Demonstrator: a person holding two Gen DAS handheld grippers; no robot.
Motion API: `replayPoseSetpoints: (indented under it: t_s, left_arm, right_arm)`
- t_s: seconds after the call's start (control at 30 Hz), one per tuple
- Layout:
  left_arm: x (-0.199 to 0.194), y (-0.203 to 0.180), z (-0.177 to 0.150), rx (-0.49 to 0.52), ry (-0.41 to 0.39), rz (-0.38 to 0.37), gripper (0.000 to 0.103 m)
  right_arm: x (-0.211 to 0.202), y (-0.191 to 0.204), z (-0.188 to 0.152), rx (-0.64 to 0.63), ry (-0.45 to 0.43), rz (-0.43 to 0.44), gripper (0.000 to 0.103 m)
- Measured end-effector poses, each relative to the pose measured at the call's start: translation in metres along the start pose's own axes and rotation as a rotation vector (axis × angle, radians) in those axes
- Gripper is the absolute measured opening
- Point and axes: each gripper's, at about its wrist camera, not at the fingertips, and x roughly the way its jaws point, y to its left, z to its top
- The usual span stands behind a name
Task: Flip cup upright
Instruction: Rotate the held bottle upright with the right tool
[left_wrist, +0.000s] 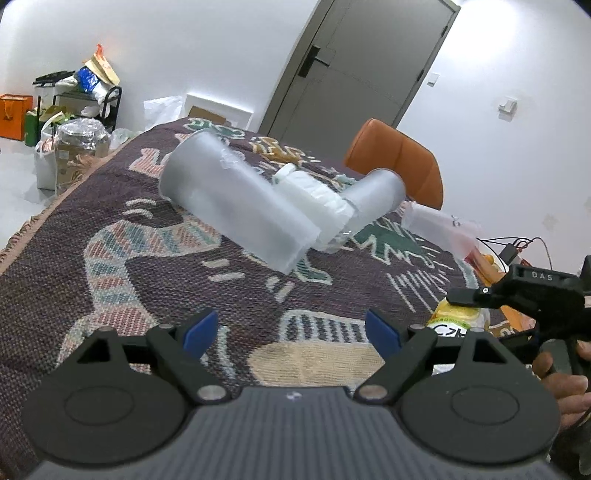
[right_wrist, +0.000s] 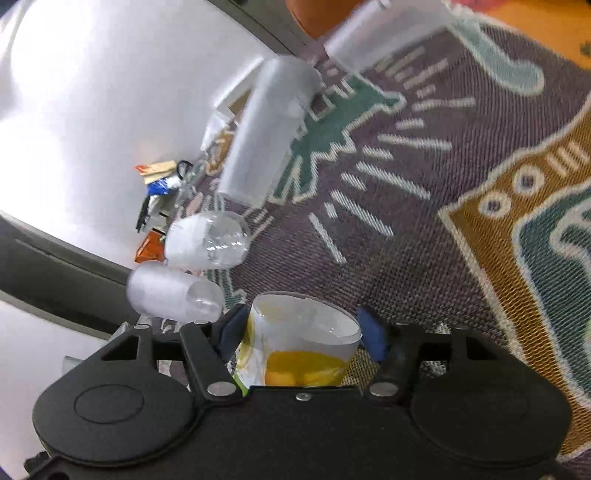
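Right gripper (right_wrist: 301, 338) clamped on cup (right_wrist: 303, 350) w/ yellow citrus print — blue pads (right_wrist: 373, 338) touching both sides, rim facing away from cam, over patterned rug (right_wrist: 443, 221). Left gripper (left_wrist: 291, 328) spread wide, holding nothing. Ahead on rug: frosted tumbler (left_wrist: 236, 199) on its side, smaller frosted cup (left_wrist: 376, 195) beyond — white crumpled wrap (left_wrist: 314, 199) between.

Frosted translucent grey plastic cups (left_wrist: 236, 199), clear cup printed with yellow-orange citrus slices (right_wrist: 301, 350), woven maroon counter cloth (left_wrist: 92, 266) patterned in teal, cream and tan, orange chair back (left_wrist: 402, 158), black hand-held gripper with blue finger pads (left_wrist: 201, 328), grey door (left_wrist: 354, 66)
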Motion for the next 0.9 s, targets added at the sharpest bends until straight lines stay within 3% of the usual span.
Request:
replayPoseSetpoints:
  t_s: [0.27, 0.5, 0.67, 0.8, 0.9]
  left_arm:
    - [-0.016, -0.007, -0.007, 0.005, -0.014, 0.000, 0.086]
    - [-0.029, -0.012, -0.009, 0.024, -0.049, 0.011, 0.086]
    - [-0.035, -0.006, -0.011, 0.005, -0.064, 0.018, 0.086]
    - [-0.036, 0.005, -0.013, -0.022, -0.069, 0.029, 0.086]
    - [-0.038, 0.013, -0.014, -0.043, -0.074, 0.030, 0.086]
  right_arm:
    - [-0.035, 0.051, -0.025, -0.352, -0.215, -0.082, 0.062]
    - [-0.045, 0.075, -0.036, -0.545, -0.357, -0.130, 0.060]
    - [-0.045, 0.090, -0.043, -0.648, -0.414, -0.176, 0.060]
    - [-0.032, 0.107, -0.061, -0.815, -0.476, -0.261, 0.060]
    - [-0.020, 0.114, -0.070, -0.888, -0.470, -0.282, 0.060]
